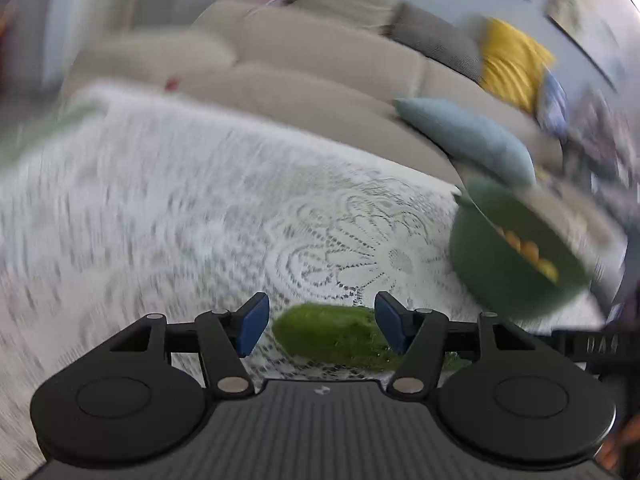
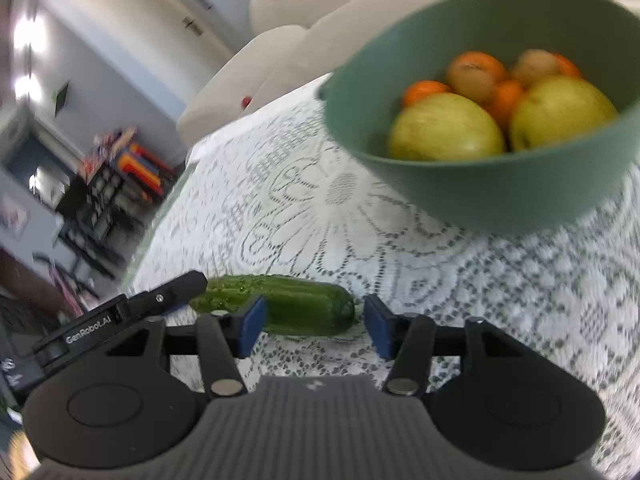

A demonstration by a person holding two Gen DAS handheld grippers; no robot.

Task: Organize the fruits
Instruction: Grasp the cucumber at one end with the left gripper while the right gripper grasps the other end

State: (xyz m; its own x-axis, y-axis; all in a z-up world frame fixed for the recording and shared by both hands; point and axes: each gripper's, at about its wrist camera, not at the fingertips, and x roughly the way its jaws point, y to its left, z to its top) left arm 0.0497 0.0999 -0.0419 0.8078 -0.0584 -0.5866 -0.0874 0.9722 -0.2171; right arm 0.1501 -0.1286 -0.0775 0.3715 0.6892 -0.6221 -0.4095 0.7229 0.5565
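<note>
On the lace tablecloth [image 2: 460,280] a cucumber [image 2: 280,308] lies before the bowl [image 2: 500,196], which holds apples [image 2: 444,132] and oranges [image 2: 424,90].

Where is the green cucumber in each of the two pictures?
Left wrist view: the cucumber lies low in the middle on the lace tablecloth, partly behind the right blue pad.
Right wrist view: the cucumber lies low, left of middle, its left part behind the left blue pad.
Shared landmark: the green bowl of fruit, beyond the cucumber and to the right in both.
</note>
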